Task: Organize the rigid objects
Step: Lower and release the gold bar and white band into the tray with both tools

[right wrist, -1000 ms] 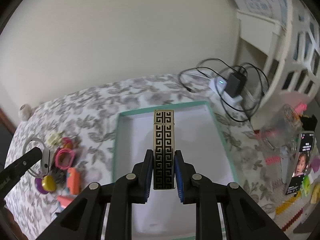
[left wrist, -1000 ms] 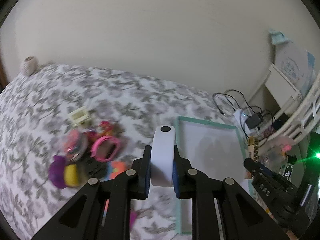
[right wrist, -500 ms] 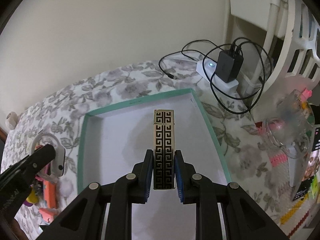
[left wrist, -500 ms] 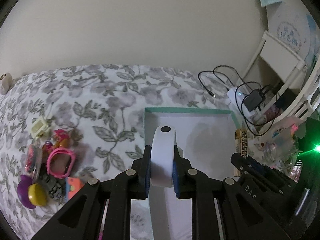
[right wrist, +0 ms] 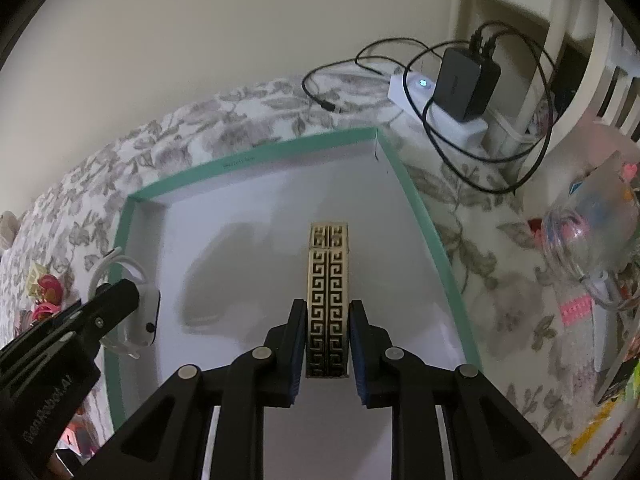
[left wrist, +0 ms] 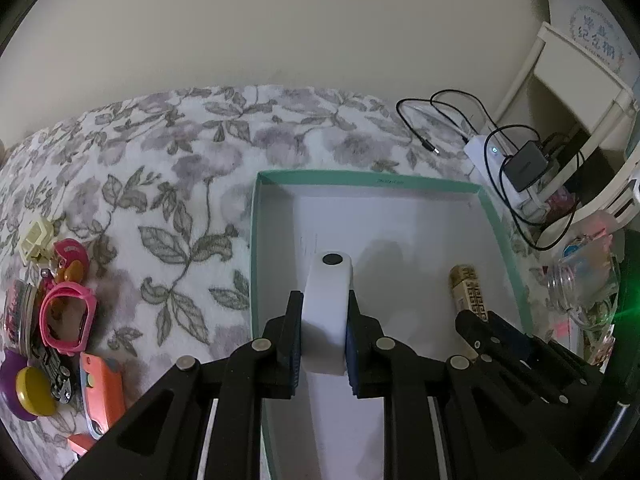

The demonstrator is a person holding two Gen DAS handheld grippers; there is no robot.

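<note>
A shallow white box with a teal rim [left wrist: 360, 178] [right wrist: 256, 158] lies on a floral bedspread. My left gripper [left wrist: 323, 300] is shut on a white band with a black dot [left wrist: 326, 280], held over the box's left half, just inside the left wall. That band [right wrist: 148, 308] and the left gripper [right wrist: 120, 300] also show at the left of the right wrist view. My right gripper [right wrist: 328, 308] is shut on a gold bar with a black key pattern [right wrist: 329, 272], low over the right half. In the left wrist view the bar [left wrist: 466, 284] pokes out of the right gripper [left wrist: 476, 320].
A heap of small toys lies left of the box: a pink ring [left wrist: 66, 316], an orange piece [left wrist: 100, 384], a yellow ball [left wrist: 34, 390]. Behind the box's right corner sit a power strip with charger and cables [right wrist: 464, 76]. A clear jar [right wrist: 592, 236] stands at the right.
Both grippers have sunk toward the box with their loads. The left one has also moved right, from near the toy heap to over the box's left half.
</note>
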